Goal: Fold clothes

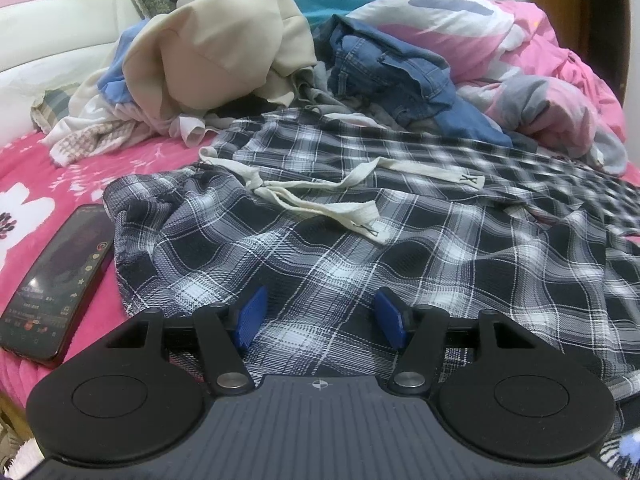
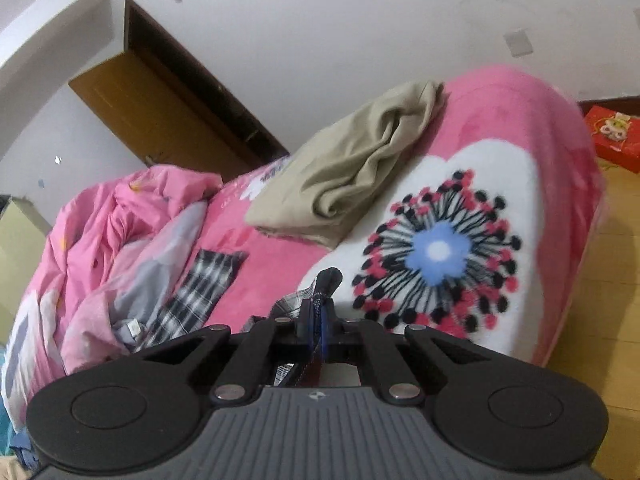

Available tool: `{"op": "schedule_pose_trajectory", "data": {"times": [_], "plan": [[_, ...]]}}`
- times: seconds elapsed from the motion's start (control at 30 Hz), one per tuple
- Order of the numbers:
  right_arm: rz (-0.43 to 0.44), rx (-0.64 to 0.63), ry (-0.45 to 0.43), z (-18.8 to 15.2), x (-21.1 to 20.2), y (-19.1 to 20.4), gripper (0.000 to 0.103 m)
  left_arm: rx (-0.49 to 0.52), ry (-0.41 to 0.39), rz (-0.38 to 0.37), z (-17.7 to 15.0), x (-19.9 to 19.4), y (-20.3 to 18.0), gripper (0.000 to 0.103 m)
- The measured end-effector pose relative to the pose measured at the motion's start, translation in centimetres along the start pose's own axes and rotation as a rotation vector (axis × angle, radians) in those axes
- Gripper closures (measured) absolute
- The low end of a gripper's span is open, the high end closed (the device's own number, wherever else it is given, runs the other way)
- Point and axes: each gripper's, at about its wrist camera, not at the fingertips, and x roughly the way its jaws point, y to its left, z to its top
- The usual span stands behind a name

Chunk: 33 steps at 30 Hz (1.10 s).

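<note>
A black-and-white plaid garment (image 1: 360, 248) with a cream drawstring (image 1: 320, 196) lies spread over the pink bed. My left gripper (image 1: 322, 314) hovers low over its near part, open, its blue pads (image 1: 252, 312) apart with only flat cloth beneath. In the right wrist view my right gripper (image 2: 319, 312) is shut on a bunched edge of the plaid garment (image 2: 327, 280), which sticks up between the pads. Another strip of the plaid cloth (image 2: 204, 284) trails off to the left over the pink blanket.
A phone (image 1: 56, 284) lies on the bed at the left. Behind the plaid garment sits a heap with a beige top (image 1: 212, 52) and jeans (image 1: 392, 72). Folded khaki trousers (image 2: 348, 164) rest further along the bed (image 2: 540, 128); a pink duvet (image 2: 112, 232) is bunched left.
</note>
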Motion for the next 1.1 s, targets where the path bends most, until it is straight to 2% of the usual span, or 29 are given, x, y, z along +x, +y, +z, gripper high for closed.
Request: {"op": "schedule_pose_trajectory", "data": {"times": [0.07,0.2,0.33,0.4,0.5,0.6,0.7,0.8,0.83,0.9,1.0,1.1], "plan": [[0.017,-0.005,-0.016,0.1,-0.8,-0.1,0.100,0.001,-0.002,0.000,0.0,0.0,0.0,0.043],[-0.009,0.017,0.011,-0.2,-0.7,-2.0,0.100,0.005,-0.007,-0.003,-0.2,-0.1,0.1,0.043],[-0.043,0.122,0.063,-0.8,0.0,-5.4,0.096,0.011,-0.005,-0.006,-0.2,-0.1,0.1,0.043],[-0.057,0.177,0.034,-0.6,-0.4,-6.6,0.089,0.014,-0.004,-0.005,-0.1,-0.1,0.1,0.043],[-0.115,0.163,-0.052,0.5,-1.5,-6.4,0.088,0.016,-0.003,-0.006,-0.1,0.0,0.2,0.043],[-0.064,0.083,-0.052,1.6,-1.6,-4.2,0.088,0.020,-0.003,0.000,-0.1,0.0,0.1,0.043],[0.025,-0.066,0.034,2.3,-0.1,-0.4,0.086,0.022,-0.001,0.003,0.0,0.0,0.1,0.043],[0.086,-0.180,0.164,2.5,3.2,2.9,0.066,0.023,0.003,0.006,0.0,0.0,0.0,0.043],[0.096,-0.218,0.203,2.6,4.4,3.9,0.065,0.024,0.003,0.007,0.0,0.0,0.0,0.043],[0.074,-0.289,0.255,2.5,6.8,5.1,0.063,0.027,0.005,0.011,0.0,0.0,-0.1,0.043],[0.028,-0.342,0.342,2.7,10.1,5.9,0.056,0.031,0.006,0.017,0.1,0.1,-0.2,0.043],[0.037,-0.369,0.435,2.4,12.2,6.3,0.053,0.035,0.007,0.023,0.1,0.2,-0.4,0.042]]}}
